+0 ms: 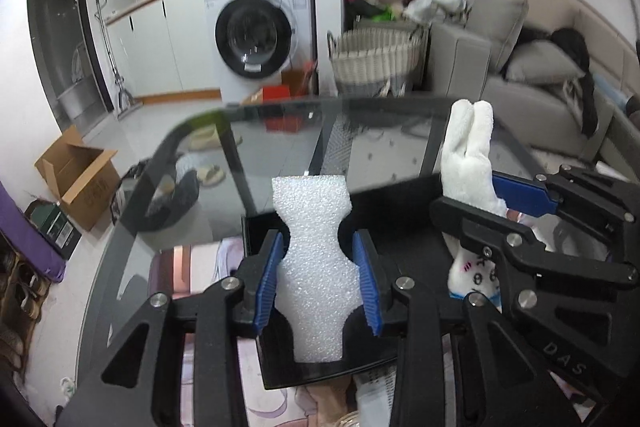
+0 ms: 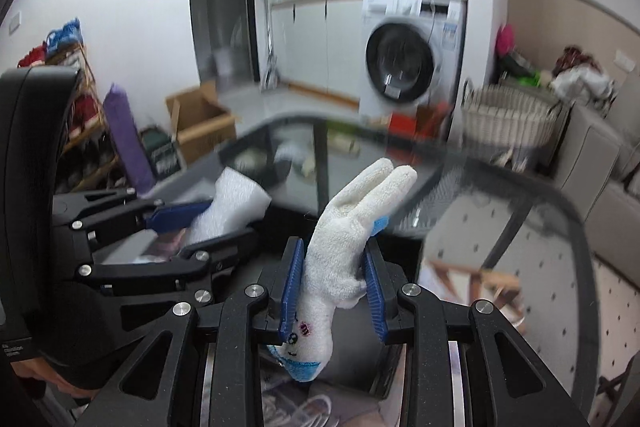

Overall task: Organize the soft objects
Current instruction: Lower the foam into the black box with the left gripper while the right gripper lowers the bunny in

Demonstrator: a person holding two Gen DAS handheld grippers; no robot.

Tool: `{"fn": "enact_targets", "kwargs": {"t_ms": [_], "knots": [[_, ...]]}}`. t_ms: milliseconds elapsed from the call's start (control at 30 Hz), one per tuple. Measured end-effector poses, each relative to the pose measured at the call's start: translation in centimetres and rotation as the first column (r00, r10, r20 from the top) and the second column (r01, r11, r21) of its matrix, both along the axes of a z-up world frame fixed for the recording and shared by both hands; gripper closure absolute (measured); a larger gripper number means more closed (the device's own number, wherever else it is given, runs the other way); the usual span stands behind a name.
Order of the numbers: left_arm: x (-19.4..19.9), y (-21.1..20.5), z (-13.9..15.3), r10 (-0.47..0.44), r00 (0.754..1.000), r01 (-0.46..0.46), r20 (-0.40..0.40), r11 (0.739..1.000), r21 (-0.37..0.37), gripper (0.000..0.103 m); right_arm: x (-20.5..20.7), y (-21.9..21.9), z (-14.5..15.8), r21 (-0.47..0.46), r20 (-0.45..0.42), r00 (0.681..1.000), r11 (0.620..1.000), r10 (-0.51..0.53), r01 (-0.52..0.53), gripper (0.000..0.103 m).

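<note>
Clearly both soft things are already picked up but not yet put down. The left gripper [image 1: 318, 283] is closed on a white foam piece [image 1: 314, 267], its blue pads squeezing the narrow waist, and the right gripper [image 2: 334, 287] clamps a white plush bunny [image 2: 340, 259] around the body, ears up and face down. Both are held just above a black tray [image 1: 400, 203] on the glass table [image 1: 280, 135] — probably the place where they should go, so the release is what remains. Writing is scarce: "DAS" on the right gripper's black arm, seen from the left wrist camera; the labels on the washing machine [image 1: 256, 31] are too blurred to read.
</note>
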State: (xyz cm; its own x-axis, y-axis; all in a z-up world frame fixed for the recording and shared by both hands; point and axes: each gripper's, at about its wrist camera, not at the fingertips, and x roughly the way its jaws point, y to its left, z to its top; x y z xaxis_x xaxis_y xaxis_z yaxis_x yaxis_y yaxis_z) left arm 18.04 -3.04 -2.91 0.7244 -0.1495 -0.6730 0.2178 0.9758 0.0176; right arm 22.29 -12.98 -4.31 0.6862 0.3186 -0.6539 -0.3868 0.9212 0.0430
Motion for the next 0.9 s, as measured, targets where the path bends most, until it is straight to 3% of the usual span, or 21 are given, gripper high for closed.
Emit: {"fn": "enact_targets", "kwargs": {"t_ms": [133, 300, 400, 467, 667, 767, 900], "knots": [[0.3, -0.5, -1.6, 0.021, 0.997, -0.018, -0.069, 0.999, 0.047, 0.068, 1.3, -0.6, -1.7, 0.012, -0.122, 0.993, 1.000, 0.004, -0.002, 0.073], [0.3, -1.1, -2.0, 0.005, 0.990, 0.002, -0.140, 0.999, 0.044, 0.068, 1.8, -0.4, -2.7, -0.017, -0.178, 0.984, 0.999, 0.029, -0.032, 0.073], [0.1, -1.7, -2.2, -0.019, 0.984, 0.033, -0.177, 0.996, 0.080, 0.068, 2.2, -0.2, -3.0, -0.026, -0.214, 0.975, 0.998, 0.056, -0.063, 0.073], [0.1, -1.8, -2.7, -0.041, 0.967, 0.056, -0.250, 0.997, 0.054, 0.068, 1.9, 0.0, -3.2, -0.030, -0.226, 0.972, 0.997, 0.068, -0.077, 0.073], [0.0, -2.5, -3.0, -0.044, 0.970, 0.063, -0.238, 0.995, 0.076, 0.067, 1.4, 0.1, -3.3, -0.050, -0.259, 0.963, 0.995, 0.066, -0.082, 0.073], [0.1, -2.4, -3.1, -0.040, 0.971, 0.061, -0.235, 0.995, 0.083, 0.067, 1.1, 1.0, -3.0, -0.083, -0.251, 0.960, 0.985, 0.125, -0.150, 0.073], [0.4, -2.3, -3.0, -0.041, 0.968, 0.066, -0.248, 0.994, 0.091, 0.066, 1.8, 1.4, -3.0, -0.057, -0.274, 0.939, 0.971, 0.208, -0.232, 0.073]]}}
